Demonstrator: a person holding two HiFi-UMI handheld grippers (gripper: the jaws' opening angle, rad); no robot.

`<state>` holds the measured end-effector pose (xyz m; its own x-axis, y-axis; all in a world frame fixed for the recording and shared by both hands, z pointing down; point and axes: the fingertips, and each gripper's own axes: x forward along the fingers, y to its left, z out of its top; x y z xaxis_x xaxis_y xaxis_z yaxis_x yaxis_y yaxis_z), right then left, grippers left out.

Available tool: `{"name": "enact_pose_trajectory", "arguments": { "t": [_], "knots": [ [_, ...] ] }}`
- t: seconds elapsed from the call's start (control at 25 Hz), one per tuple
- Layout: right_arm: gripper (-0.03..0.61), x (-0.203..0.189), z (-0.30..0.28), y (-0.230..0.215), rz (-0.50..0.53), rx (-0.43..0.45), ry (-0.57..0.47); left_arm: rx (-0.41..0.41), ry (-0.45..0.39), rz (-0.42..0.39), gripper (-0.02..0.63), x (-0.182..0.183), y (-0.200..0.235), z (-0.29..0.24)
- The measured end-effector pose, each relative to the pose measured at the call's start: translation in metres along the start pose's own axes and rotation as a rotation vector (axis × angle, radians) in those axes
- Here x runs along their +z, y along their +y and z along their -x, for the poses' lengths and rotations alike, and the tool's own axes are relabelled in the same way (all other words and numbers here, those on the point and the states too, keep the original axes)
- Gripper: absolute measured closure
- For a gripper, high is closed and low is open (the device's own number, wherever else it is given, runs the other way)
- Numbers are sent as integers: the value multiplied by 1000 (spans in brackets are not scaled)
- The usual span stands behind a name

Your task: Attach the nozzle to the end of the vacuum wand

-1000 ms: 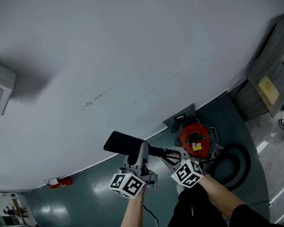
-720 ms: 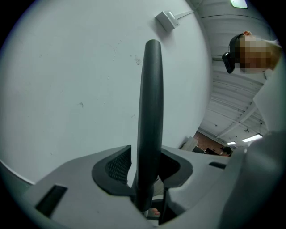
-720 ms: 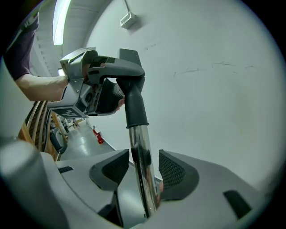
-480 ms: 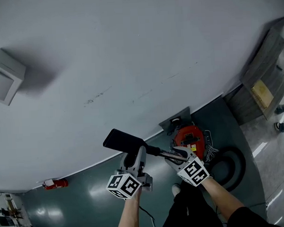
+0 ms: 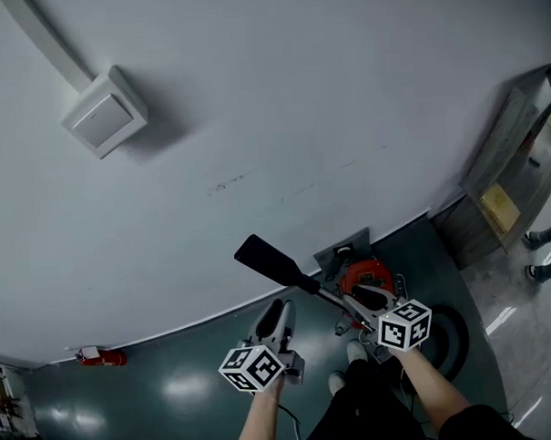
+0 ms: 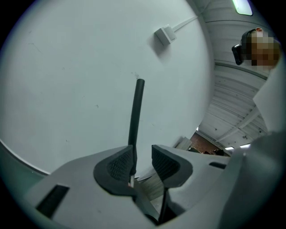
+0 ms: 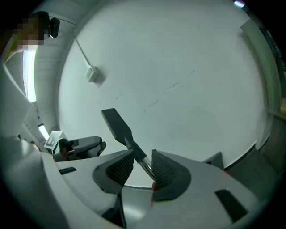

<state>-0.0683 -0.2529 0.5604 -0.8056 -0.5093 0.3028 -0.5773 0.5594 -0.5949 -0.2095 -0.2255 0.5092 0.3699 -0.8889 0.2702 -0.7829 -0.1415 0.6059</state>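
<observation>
Two grippers are up facing the wall (image 5: 297, 95). Your R gripper (image 7: 143, 163) holds the wand (image 7: 145, 165) just below the nozzle (image 7: 115, 123), w/ the metal tube btwn its pads, tight vs the right-hand one. The nozzle sits on the wand's end, flat blade pointing toward the wall. Your L gripper (image 6: 143, 156) is narrowly apart w/ nothing clamped. The nozzle shows edge-on beyond its jaws. In head view it hangs near the wand, apart from it. The red vacuum (image 5: 365, 276) sits on the floor (image 5: 173, 383) by your R gripper.
</observation>
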Motion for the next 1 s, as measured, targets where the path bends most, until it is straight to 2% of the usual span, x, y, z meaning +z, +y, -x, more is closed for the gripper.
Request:
{"name": "enact_pose_trajectory", "arguments": {
  "t": [0.12,0.32,0.52,0.8,1.0],
  "knots": [
    [488,11,16,28,11,8,-49,-39,-6,-19,521,0,-18,18],
    [523,28,43,72,54,33,-114,-101,28,-112,608,2,-56,38],
    [549,37,69,105,82,21,-165,-161,9,-212,609,9,-92,63],
    [561,53,93,131,92,12,-220,-208,-37,-223,609,18,-121,82],
    [561,52,99,141,99,30,-218,-206,-48,-234,609,18,-128,85]
  ]
}}
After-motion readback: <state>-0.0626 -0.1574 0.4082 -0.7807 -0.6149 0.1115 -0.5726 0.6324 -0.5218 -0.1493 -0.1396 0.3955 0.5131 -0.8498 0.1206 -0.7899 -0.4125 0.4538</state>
